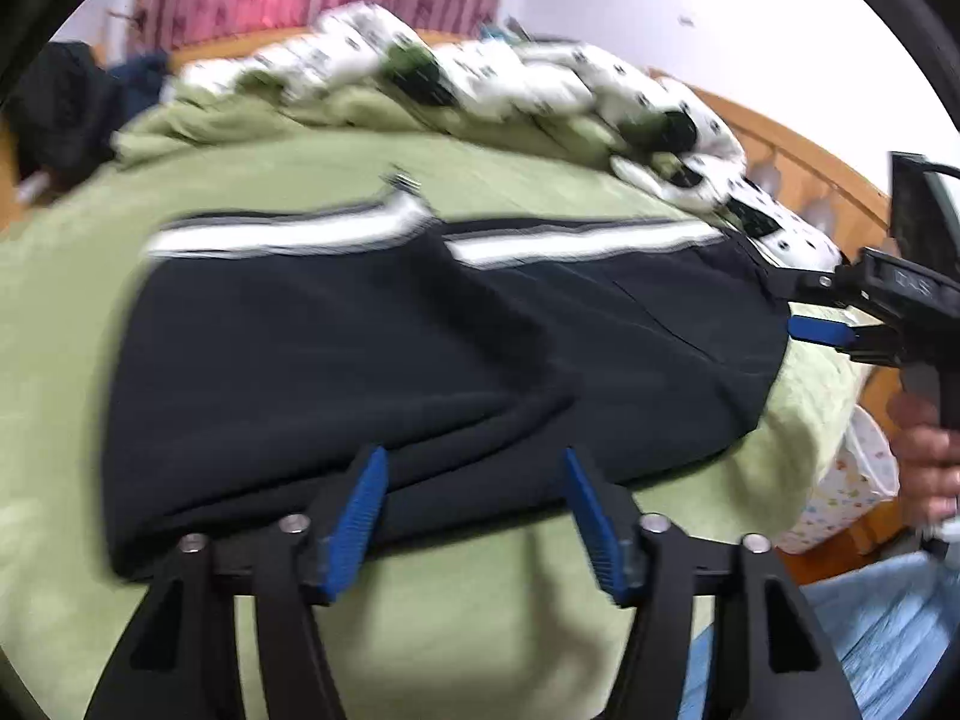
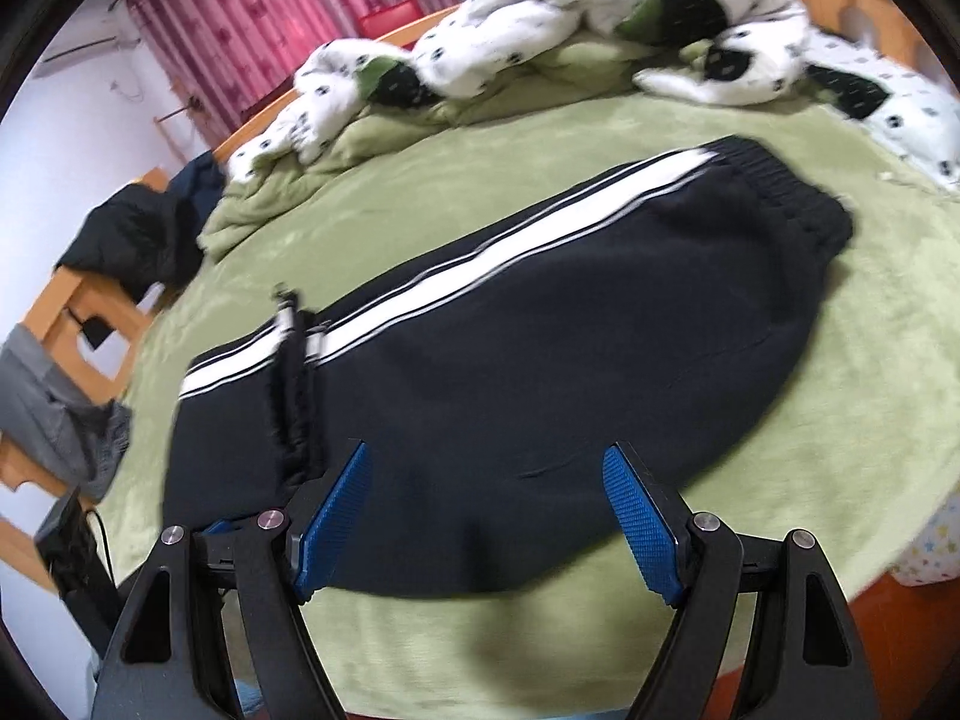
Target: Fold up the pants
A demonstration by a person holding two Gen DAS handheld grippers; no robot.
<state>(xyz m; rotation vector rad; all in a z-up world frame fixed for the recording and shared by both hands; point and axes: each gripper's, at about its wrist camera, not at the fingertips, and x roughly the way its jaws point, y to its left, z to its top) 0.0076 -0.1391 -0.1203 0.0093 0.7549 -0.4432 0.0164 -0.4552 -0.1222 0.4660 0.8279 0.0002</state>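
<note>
Just beyond open left claw [image 1: 474,468]: folded pants [image 1: 420,372] on bed [image 1: 60,330].

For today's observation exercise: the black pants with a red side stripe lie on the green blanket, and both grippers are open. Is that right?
Not quite. The side stripe on the pants is white, not red, as the right wrist view shows. The rest stands: they lie on the green blanket, and the left gripper and right gripper are open.

Two wrist fisheyes, both angled down, close over the same pants [image 1: 420,348] on the bed [image 2: 480,180].
</note>
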